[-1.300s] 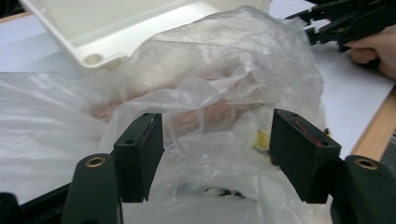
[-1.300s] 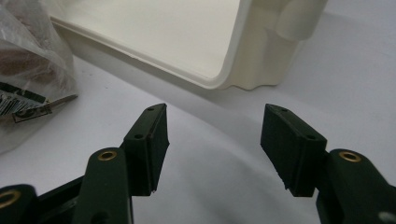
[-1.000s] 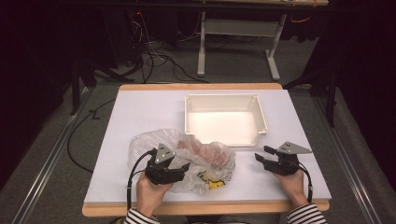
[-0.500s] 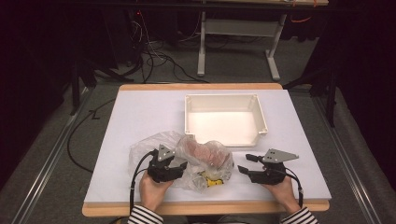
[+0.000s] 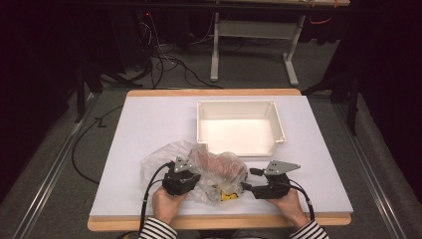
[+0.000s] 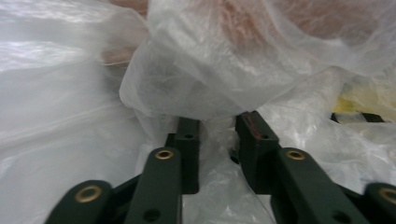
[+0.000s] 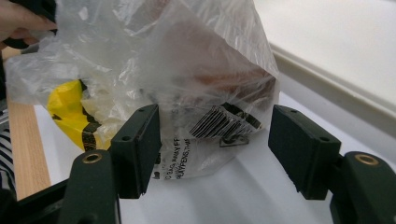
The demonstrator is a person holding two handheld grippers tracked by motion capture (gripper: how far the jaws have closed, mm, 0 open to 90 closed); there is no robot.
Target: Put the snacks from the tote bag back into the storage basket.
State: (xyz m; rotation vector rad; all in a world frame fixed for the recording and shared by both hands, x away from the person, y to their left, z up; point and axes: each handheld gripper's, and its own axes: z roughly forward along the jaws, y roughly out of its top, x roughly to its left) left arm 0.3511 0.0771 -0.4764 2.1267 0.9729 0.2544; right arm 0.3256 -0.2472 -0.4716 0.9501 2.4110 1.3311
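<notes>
A crumpled clear plastic bag lies on the white tabletop near its front edge, just in front of the open white tray. Through the film show reddish-brown contents, a yellow patch and a printed barcode on the side facing the right tool.

The left tool sits at the bag's left side, pressed into the plastic. In the left gripper view its jaws have just been closing, and they now stand close together with a fold of the bag pinched between the pads; the film bunches up and billows right above the tips.

The right tool lies low over the tabletop at the bag's right end, pointing at it. Its jaws have just been opening and stand wide apart. In the right gripper view the bag sits just beyond the tips, its barcode end lined up with the gap, and neither pad touches the plastic.
</notes>
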